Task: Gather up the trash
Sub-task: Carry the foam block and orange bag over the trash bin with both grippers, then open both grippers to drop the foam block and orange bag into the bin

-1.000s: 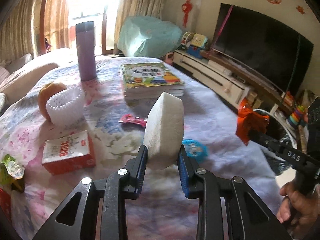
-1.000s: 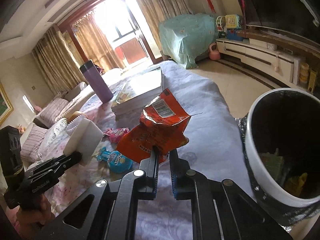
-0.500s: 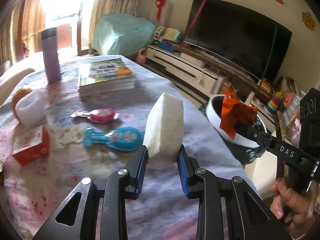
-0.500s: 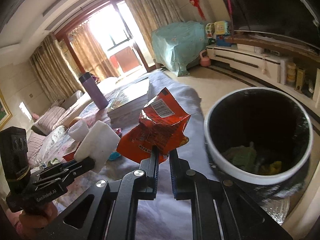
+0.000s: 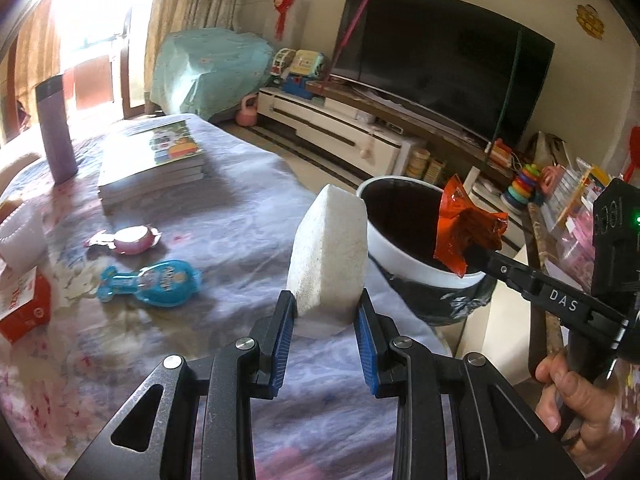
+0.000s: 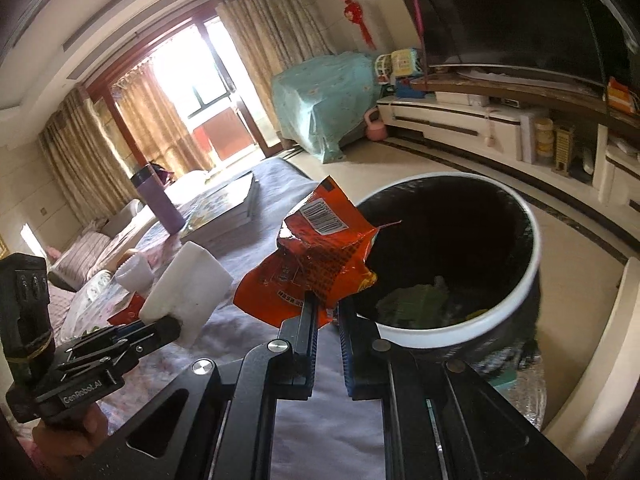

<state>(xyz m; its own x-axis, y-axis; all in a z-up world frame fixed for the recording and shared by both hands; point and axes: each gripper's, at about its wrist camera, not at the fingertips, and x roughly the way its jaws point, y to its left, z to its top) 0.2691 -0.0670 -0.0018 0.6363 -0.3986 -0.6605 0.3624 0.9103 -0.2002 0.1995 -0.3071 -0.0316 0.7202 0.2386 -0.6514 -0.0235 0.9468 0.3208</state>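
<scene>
My left gripper (image 5: 325, 312) is shut on a white foam block (image 5: 330, 256), held upright above the table's right edge. In the right wrist view the same foam block (image 6: 188, 288) sits in the left gripper (image 6: 168, 326) at lower left. A crumpled red snack wrapper (image 6: 316, 264) is pinched in my right gripper (image 6: 326, 312), which is shut on it. From the left wrist view the red wrapper (image 5: 464, 226) hangs over the rim of the white trash bin (image 5: 416, 268). The bin (image 6: 460, 328) has a dark liner and some green and yellow scraps inside.
On the flowered tablecloth (image 5: 240, 208) lie a blue packet (image 5: 156, 286), a pink packet (image 5: 128, 238), a red box (image 5: 24, 312), a stack of books (image 5: 152, 160) and a purple flask (image 5: 56, 128). A TV cabinet (image 5: 340, 128) and toys line the far wall.
Both grippers have swung to the right, off the table's middle toward the bin. The bin now looks larger and nearer, with the red wrapper over its rim. Both grips are unchanged.
</scene>
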